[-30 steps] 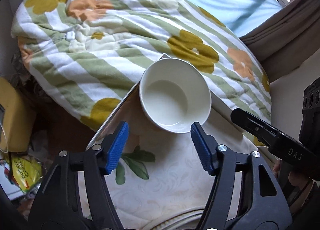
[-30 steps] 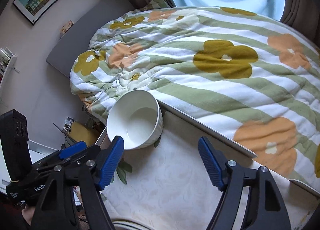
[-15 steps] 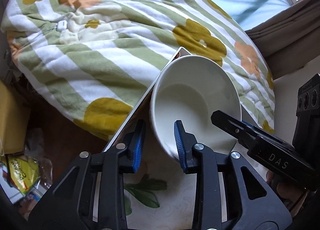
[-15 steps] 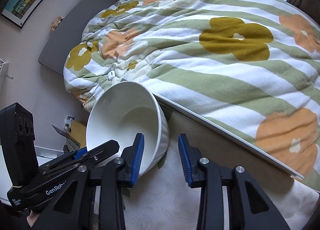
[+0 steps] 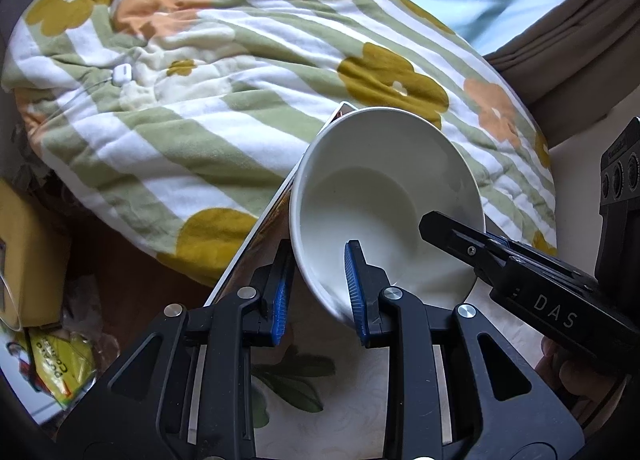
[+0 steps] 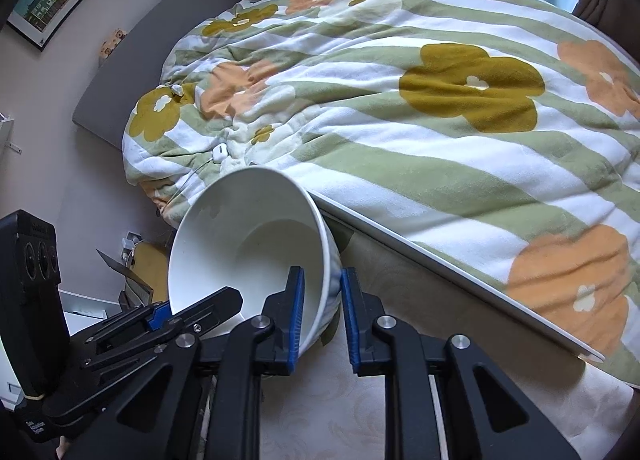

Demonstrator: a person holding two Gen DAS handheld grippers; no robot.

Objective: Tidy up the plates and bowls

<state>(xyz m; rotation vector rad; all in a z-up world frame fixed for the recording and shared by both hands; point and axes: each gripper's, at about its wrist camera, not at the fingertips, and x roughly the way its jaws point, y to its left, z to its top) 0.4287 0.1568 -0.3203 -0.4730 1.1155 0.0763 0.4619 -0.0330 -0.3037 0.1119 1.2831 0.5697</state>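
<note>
Left of the white bowl (image 5: 384, 195) the table edge (image 5: 256, 236) drops to a cluttered floor; behind the bowl the flowered duvet (image 5: 224, 107) presses against the table's far edge (image 6: 448, 252), and cream tablecloth (image 6: 344, 412) lies bare to the bowl's right. The bowl is plain, glossy, empty and tilted. The left gripper (image 5: 316, 288) has just closed and pinches its near-left rim wall; the right gripper (image 6: 320, 308) has just closed likewise, clamping the near-right rim
</note>
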